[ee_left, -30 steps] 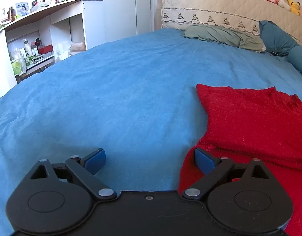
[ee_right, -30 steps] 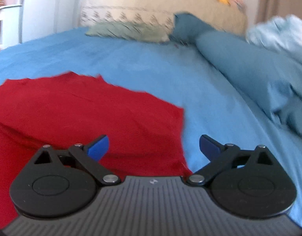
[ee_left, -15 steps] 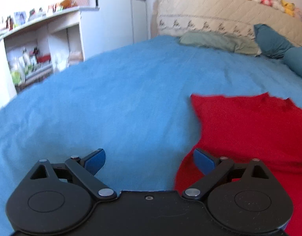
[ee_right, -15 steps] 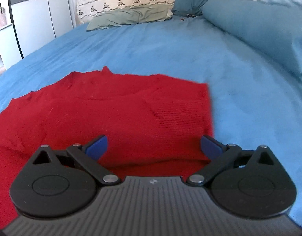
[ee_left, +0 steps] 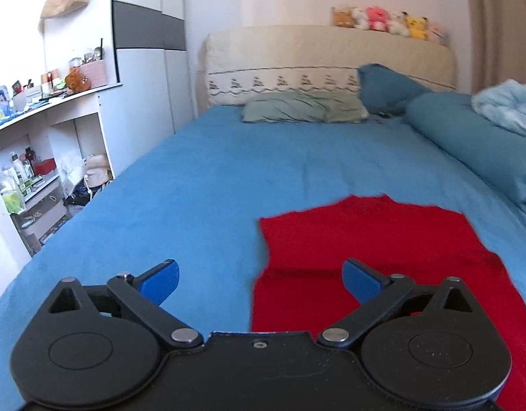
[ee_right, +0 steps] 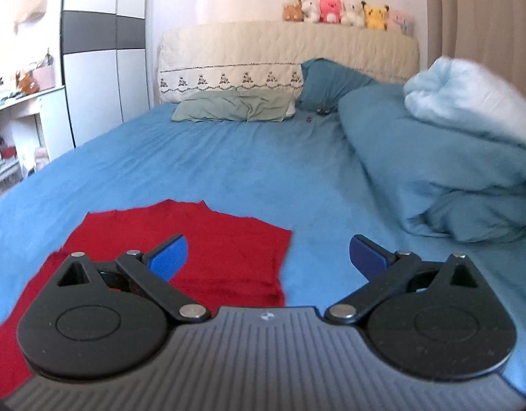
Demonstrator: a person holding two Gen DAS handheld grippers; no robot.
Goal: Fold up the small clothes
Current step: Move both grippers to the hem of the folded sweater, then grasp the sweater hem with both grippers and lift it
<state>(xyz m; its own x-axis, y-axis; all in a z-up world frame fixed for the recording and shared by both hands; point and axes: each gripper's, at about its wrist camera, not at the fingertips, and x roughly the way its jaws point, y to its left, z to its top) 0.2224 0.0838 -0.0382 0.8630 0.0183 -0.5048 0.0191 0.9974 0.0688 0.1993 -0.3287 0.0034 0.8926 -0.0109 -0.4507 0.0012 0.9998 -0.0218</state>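
A red knit garment (ee_left: pixel 365 236) lies flat on the blue bed sheet (ee_left: pixel 194 205), its upper part folded over the lower part. My left gripper (ee_left: pixel 259 279) hangs open above its left edge with nothing between the blue pads. In the right wrist view the same red garment (ee_right: pixel 208 239) lies low and left. My right gripper (ee_right: pixel 268 258) is open and empty above the garment's right edge, its left pad over the red cloth and its right pad over bare sheet.
A rolled blue duvet (ee_right: pixel 434 171) with a pale blanket (ee_right: pixel 468 96) fills the bed's right side. Pillows (ee_left: pixel 304 106) and a headboard (ee_left: pixel 331 51) with plush toys stand at the far end. A white shelf unit (ee_left: pixel 40 171) stands left of the bed.
Both grippers have risen and pulled back from the garment, so it looks smaller and farther off. Both stayed open and empty.
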